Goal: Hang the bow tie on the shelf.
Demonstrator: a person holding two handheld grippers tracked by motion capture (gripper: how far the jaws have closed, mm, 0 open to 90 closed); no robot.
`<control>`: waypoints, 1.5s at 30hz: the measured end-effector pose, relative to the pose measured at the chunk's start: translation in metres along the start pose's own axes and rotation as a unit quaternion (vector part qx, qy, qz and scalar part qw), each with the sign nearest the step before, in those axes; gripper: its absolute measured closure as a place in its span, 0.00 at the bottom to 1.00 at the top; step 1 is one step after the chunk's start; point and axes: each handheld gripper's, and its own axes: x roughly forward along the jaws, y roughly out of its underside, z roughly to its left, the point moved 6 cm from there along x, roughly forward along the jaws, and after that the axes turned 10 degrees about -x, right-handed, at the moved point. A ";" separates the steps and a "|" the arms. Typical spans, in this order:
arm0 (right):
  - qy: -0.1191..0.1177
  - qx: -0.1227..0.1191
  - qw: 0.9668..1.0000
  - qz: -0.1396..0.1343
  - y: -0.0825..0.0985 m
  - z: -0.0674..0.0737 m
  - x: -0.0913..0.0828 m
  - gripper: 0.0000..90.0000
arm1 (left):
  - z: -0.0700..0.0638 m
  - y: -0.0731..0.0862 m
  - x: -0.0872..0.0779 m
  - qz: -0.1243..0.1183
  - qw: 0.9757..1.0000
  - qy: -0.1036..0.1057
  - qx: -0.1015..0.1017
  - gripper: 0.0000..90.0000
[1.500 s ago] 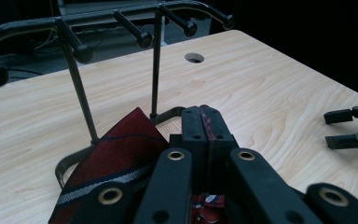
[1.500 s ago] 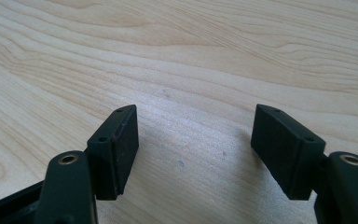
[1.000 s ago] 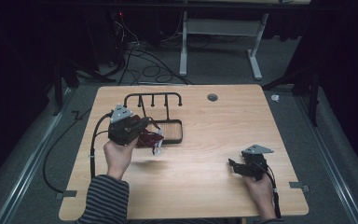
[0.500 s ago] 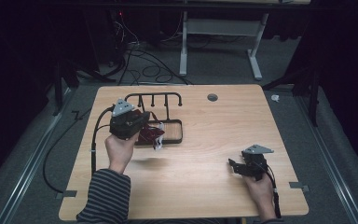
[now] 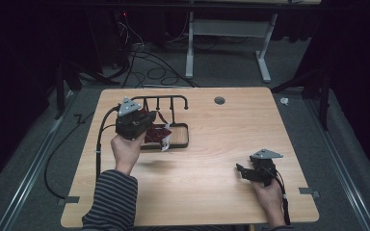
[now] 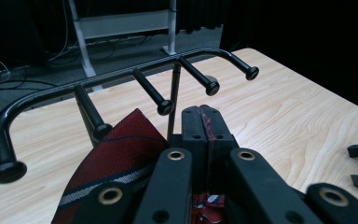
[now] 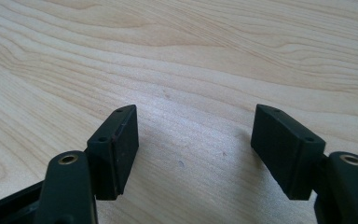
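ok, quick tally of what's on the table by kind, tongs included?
Black peg rack: 1
Dark red striped tie: 1, pinched in the shut left tongs
Hand-held tongs: 2, counting the open right tongs
Total: 4

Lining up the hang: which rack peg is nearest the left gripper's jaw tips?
In the left gripper view, the middle peg, third from either end. Its knob sits just left of the left gripper, which is shut on the tie.

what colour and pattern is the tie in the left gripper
Dark red tie with navy and white diagonal stripes, clearest in the left gripper view.
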 end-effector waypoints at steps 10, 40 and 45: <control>-0.001 0.001 1.000 0.000 0.000 0.000 0.000 0.37 | 0.005 -0.004 0.008 0.001 1.000 -0.009 -0.006 0.99; -0.002 0.003 1.000 0.000 0.000 0.000 0.000 0.37 | 0.014 -0.019 0.028 0.005 0.999 -0.037 -0.002 0.99; -0.002 0.003 1.000 0.000 0.000 0.000 0.000 0.37 | 0.015 -0.021 0.031 0.004 0.999 -0.041 -0.006 0.99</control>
